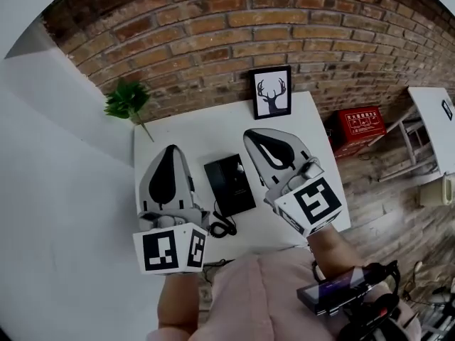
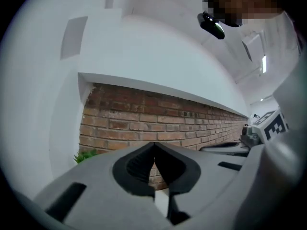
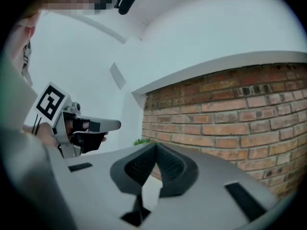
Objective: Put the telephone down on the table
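Note:
The black telephone (image 1: 229, 185) lies flat on the white table (image 1: 185, 137), its coiled cord (image 1: 223, 227) at the near edge. Neither gripper touches it. My left gripper (image 1: 171, 148) is held up above the table to the left of the telephone, jaws shut with nothing between them; in the left gripper view (image 2: 154, 144) it faces the brick wall. My right gripper (image 1: 251, 134) is raised to the right of the telephone, also shut and empty, and in the right gripper view (image 3: 156, 145) it faces the same wall.
A framed deer picture (image 1: 272, 92) leans on the brick wall (image 1: 234, 27) at the table's back edge. A green plant (image 1: 128, 99) stands at the back left corner. A red box (image 1: 361, 125) and a white stool (image 1: 426, 130) sit on the floor to the right.

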A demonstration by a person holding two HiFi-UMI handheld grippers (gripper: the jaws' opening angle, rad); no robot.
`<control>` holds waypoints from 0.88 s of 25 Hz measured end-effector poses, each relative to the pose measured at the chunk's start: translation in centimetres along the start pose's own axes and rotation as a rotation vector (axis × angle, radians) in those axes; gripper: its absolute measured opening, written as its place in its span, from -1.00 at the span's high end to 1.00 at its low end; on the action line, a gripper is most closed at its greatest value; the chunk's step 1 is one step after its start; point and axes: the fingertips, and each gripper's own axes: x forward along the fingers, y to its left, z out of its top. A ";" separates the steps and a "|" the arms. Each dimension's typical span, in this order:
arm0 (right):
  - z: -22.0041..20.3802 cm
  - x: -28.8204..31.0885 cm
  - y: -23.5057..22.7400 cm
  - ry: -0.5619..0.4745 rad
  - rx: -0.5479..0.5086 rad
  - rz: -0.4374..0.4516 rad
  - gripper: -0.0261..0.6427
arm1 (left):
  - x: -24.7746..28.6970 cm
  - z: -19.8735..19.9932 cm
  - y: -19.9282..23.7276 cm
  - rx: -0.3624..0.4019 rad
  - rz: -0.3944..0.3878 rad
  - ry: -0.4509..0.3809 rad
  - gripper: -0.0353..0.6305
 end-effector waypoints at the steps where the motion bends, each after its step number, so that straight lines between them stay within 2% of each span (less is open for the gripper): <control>1: 0.2 -0.2 -0.1 -0.006 -0.011 -0.010 0.90 | -0.1 0.2 -0.3 0.017 -0.003 -0.004 0.88; 5: 0.8 -0.8 0.0 -0.018 -0.035 -0.035 0.91 | -0.4 1.2 -0.9 0.078 0.018 -0.027 0.88; 11: 1.3 -1.2 0.6 -0.033 -0.061 -0.035 0.91 | -0.4 1.4 -1.2 0.095 0.026 -0.029 0.88; 22: 1.5 -1.0 0.9 -0.026 -0.039 -0.034 0.91 | 0.0 1.1 -2.5 0.126 0.000 -0.020 0.88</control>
